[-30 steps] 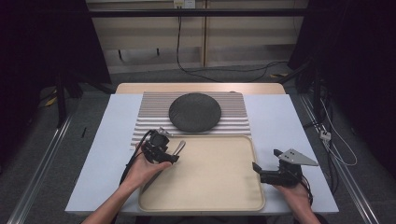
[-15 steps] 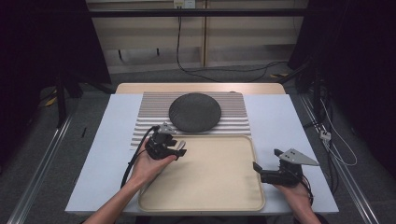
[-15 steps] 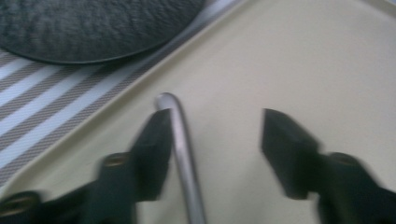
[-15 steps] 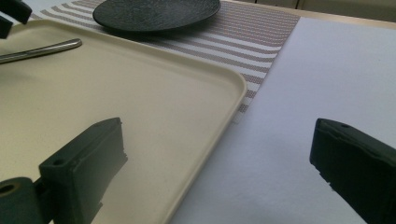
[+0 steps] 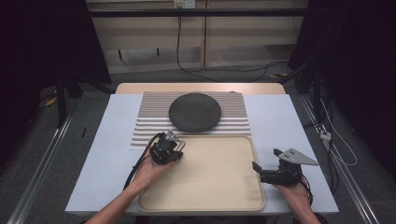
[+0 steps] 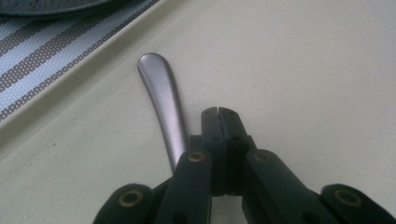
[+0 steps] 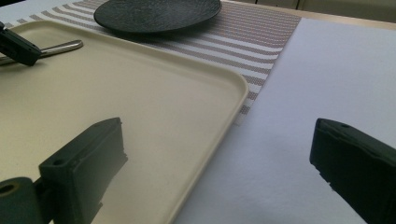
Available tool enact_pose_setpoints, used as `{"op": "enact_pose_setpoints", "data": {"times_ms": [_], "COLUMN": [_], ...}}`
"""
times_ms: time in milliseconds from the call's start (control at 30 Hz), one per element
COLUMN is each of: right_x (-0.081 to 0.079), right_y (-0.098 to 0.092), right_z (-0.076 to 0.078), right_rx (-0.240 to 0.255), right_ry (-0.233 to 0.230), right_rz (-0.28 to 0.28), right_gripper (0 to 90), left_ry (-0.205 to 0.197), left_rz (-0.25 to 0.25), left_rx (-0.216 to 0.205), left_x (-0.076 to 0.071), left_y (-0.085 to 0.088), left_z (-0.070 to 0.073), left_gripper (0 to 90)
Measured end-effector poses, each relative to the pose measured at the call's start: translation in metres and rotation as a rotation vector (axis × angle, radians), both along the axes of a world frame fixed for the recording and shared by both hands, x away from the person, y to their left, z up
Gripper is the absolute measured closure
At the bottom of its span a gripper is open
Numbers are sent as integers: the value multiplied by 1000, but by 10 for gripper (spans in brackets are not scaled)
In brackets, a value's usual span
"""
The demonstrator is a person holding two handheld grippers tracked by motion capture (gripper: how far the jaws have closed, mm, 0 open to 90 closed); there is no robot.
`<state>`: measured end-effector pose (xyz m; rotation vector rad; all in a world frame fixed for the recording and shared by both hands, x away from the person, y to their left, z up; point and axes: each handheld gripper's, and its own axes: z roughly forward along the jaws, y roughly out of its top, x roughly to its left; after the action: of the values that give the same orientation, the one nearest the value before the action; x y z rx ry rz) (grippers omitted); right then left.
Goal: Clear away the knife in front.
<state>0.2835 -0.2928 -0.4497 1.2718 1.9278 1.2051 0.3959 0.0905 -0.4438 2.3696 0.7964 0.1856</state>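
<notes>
Left hand-held gripper (image 5: 173,145) jaws pressed fully together, gripping nothing; a metal utensil handle (image 6: 162,102) lies on the beige tray (image 5: 219,196) just beside them. Right hand-held gripper (image 5: 267,171) wide open, empty, at the tray's right edge. Dark plate (image 5: 194,112) sits on the striped mat (image 5: 233,116).

Utensil handle (image 6: 161,98): silver metal, rounded end, lying flat inside the beige tray (image 5: 219,182) at its ten o'clock corner.

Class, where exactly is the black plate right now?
In the high view the black plate sits on the striped mat at the far middle of the table, just beyond the tray.
</notes>
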Motion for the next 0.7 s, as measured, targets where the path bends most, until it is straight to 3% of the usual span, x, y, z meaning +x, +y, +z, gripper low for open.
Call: {"op": "enact_pose_setpoints", "data": {"times_ms": [167, 333, 433, 700], "right_x": [-1, -1, -1, -1], "right_y": [0, 1, 1, 1], "right_z": [0, 0, 0, 0], "right_rx": [1, 2, 2, 4], "right_ry": [-1, 2, 2, 1], "right_rz": [2, 0, 3, 2], "right_gripper": [33, 33, 33, 33], "left_ry": [-57, -32, -14, -9], "left_rz": [-65, -19, -21, -19], "left_rx": [29, 21, 6, 17], "left_x": [-2, 0, 3, 3], "left_y": [0, 0, 3, 8], "left_z": [-1, -1, -1, 0], "left_gripper": [900, 900, 900, 900]}}
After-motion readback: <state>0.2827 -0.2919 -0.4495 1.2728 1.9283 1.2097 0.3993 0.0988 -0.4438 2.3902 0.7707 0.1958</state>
